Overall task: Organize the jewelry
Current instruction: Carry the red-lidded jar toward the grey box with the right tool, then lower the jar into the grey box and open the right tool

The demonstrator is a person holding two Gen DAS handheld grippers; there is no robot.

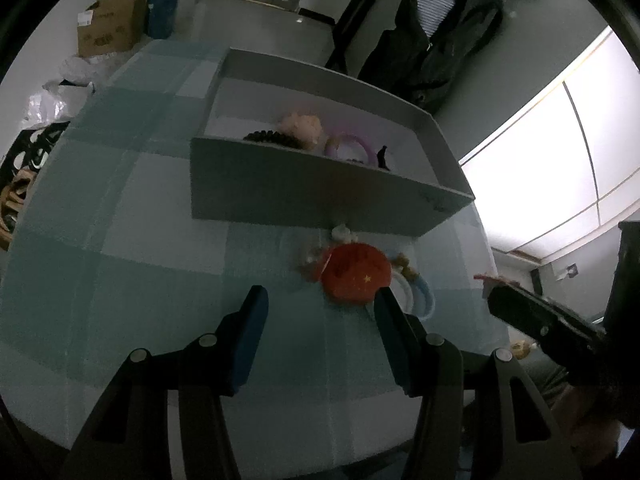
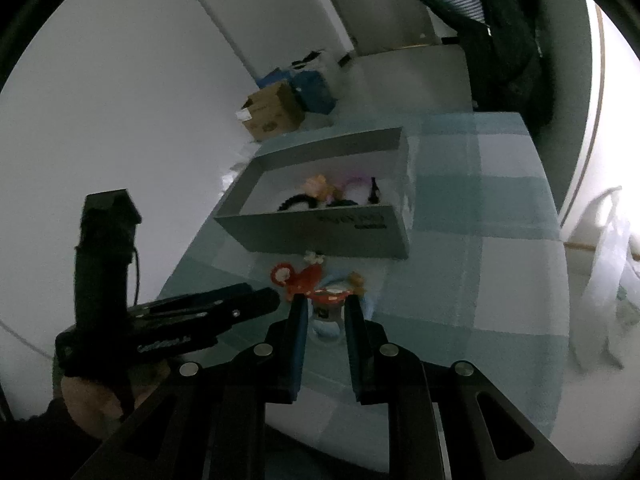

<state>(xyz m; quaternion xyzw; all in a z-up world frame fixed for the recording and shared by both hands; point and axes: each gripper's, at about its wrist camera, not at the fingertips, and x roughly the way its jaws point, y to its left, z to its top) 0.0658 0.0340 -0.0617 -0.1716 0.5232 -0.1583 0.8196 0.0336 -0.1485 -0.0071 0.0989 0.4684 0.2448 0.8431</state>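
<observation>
We see a grey open box (image 1: 312, 192) on a tabletop (image 1: 120, 240) covered with a teal checked cloth. Inside the box lie a dark beaded bracelet (image 1: 272, 139), a peach fuzzy item (image 1: 302, 125), a pink ring-shaped bangle (image 1: 352, 146) and a small black piece (image 1: 383, 157); the near wall of the box cuts off their lower parts.

In front of the box, on the cloth, sits a loose cluster: a red round ornament (image 1: 354, 276) with a yellow star, a pale blue ring (image 1: 420, 292) partly behind it, and small cream and tan charms that are blurred beyond identification.

The left gripper (image 1: 320, 312) hangs above the cloth with its fingers (image 1: 250, 340) about half spread and empty; the right finger overlaps the edge of the cluster in the view, and we cannot tell whether it touches.

The right gripper (image 2: 326, 304) has its fingers (image 2: 298, 340) drawn close on a small red-and-white piece (image 2: 330, 294) at the tips. Motion blur and dim light prevent naming this piece, and we cannot tell whether it is clear of the cloth. A hand (image 2: 100, 400) grips the left gripper's handle, largely in shadow.
</observation>
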